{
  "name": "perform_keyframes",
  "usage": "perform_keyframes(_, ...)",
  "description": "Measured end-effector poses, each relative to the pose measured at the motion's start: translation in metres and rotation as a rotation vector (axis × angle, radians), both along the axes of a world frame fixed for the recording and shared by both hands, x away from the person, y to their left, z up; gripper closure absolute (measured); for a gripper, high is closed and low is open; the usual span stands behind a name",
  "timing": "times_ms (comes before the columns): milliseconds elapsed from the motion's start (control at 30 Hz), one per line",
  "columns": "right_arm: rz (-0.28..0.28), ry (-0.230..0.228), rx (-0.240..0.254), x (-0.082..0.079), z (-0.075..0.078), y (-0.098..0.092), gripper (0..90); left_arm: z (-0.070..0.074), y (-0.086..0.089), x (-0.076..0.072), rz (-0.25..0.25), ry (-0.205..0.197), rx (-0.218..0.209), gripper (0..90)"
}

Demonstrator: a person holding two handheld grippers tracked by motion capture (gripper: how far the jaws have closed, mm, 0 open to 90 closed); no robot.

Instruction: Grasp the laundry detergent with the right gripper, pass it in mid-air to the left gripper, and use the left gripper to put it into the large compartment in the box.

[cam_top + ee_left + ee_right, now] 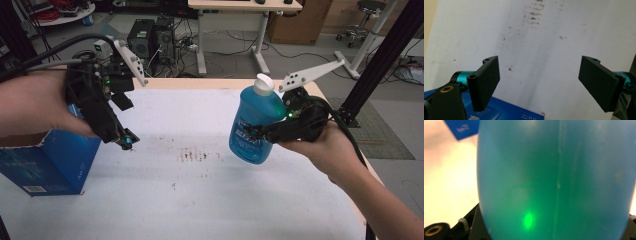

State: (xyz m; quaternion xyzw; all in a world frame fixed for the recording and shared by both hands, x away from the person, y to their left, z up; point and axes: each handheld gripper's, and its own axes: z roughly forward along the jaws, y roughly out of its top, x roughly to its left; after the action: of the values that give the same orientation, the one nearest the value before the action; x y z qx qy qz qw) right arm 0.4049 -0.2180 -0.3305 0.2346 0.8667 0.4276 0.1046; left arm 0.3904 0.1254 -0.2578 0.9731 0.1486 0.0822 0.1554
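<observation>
A blue bottle [248, 135] with a white cap [263, 82] is held slightly tilted over the right half of the white-covered table [200, 200]. My right gripper [256, 132] is shut on its body from the right side. In the right gripper view the bottle [554, 180] sits very close, with a green light spot on it. My left gripper [127, 141] hangs over the table's left side, just right of an open blue carton [45, 160]. Its jaws stand wide open in the left gripper view [539, 75], nothing between them, the carton [506, 113] just below.
Brown stains [197, 155] mark the middle of the table cover. The carton's corner [461, 127] lies far off in the right gripper view. Beyond the far edge stand a desk [245, 6], computer towers [150, 37] and cables on the floor. A black frame post [385, 55] rises at right.
</observation>
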Motion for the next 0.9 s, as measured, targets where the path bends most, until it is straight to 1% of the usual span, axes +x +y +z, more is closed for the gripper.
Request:
perform_keyframes(33, 0.05, 0.002, -0.001, 0.004, 0.009, 0.005, 44.7, 0.01, -0.003, 0.0, -0.023, -0.003, -0.019, 17.5)
perform_keyframes(67, 0.074, 0.004, 0.003, 0.006, 0.013, 0.008, 44.8, 0.013, -0.003, 0.001, -0.033, -0.005, -0.018, 17.5)
perform_keyframes(100, 0.096, 0.006, 0.004, 0.007, 0.016, 0.01, 44.7, 0.018, -0.004, 0.001, -0.04, -0.009, -0.028, 17.5)
perform_keyframes(133, 0.096, 0.006, 0.004, 0.007, 0.016, 0.01, 44.7, 0.018, -0.004, 0.001, -0.04, -0.009, -0.028, 17.5)
perform_keyframes(167, 0.158, 0.003, 0.011, 0.011, 0.024, 0.018, 44.7, 0.029, -0.006, 0.002, -0.06, -0.009, -0.041, 17.5)
perform_keyframes(200, 0.158, 0.003, 0.011, 0.011, 0.024, 0.018, 44.7, 0.029, -0.006, 0.002, -0.06, -0.009, -0.041, 17.5)
perform_keyframes(233, 0.21, 0.002, 0.009, 0.014, 0.032, 0.026, 44.8, 0.041, -0.007, 0.003, -0.085, -0.01, -0.066, 17.5)
perform_keyframes(267, 0.21, 0.002, 0.009, 0.014, 0.032, 0.026, 44.8, 0.041, -0.007, 0.003, -0.085, -0.01, -0.066, 17.5)
perform_keyframes(333, 0.261, -0.002, 0.006, 0.017, 0.04, 0.035, 44.7, 0.058, -0.009, 0.003, -0.111, -0.009, -0.102, 17.5)
perform_keyframes(367, 0.292, -0.001, 0.009, 0.019, 0.046, 0.042, 44.8, 0.062, -0.01, 0.003, -0.12, -0.008, -0.107, 17.5)
perform_keyframes(433, 0.325, -0.001, 0.017, 0.022, 0.051, 0.048, 44.8, 0.072, -0.012, 0.003, -0.137, -0.011, -0.13, 17.5)
perform_keyframes(533, 0.383, -0.009, 0.014, 0.024, 0.059, 0.059, 44.8, 0.083, -0.014, 0.003, -0.158, -0.017, -0.129, 17.5)
perform_keyframes(567, 0.401, -0.011, 0.01, 0.024, 0.061, 0.063, 44.8, 0.086, -0.016, 0.003, -0.16, -0.014, -0.138, 17.5)
perform_keyframes(600, 0.401, -0.011, 0.01, 0.024, 0.061, 0.063, 44.8, 0.086, -0.016, 0.003, -0.16, -0.014, -0.138, 17.5)
perform_keyframes(633, 0.443, -0.01, 0.001, 0.024, 0.065, 0.072, 44.8, 0.093, -0.018, 0.003, -0.171, -0.015, -0.154, 17.5)
perform_keyframes(700, 0.472, -0.011, -0.004, 0.025, 0.068, 0.079, 44.8, 0.098, -0.019, 0.005, -0.184, -0.018, -0.159, 17.5)
perform_keyframes(733, 0.491, -0.014, -0.01, 0.024, 0.069, 0.083, 44.8, 0.098, -0.019, 0.005, -0.184, -0.018, -0.159, 17.5)
perform_keyframes(767, 0.502, -0.017, -0.016, 0.024, 0.07, 0.087, 44.8, 0.101, -0.02, 0.005, -0.189, -0.02, -0.161, 17.5)
perform_keyframes(833, 0.511, -0.018, -0.021, 0.023, 0.071, 0.089, 44.8, 0.102, -0.022, 0.005, -0.191, -0.019, -0.169, 17.5)
perform_keyframes(900, 0.54, -0.021, -0.026, 0.022, 0.074, 0.096, 44.8, 0.103, -0.025, 0.004, -0.202, -0.005, -0.167, 17.5)
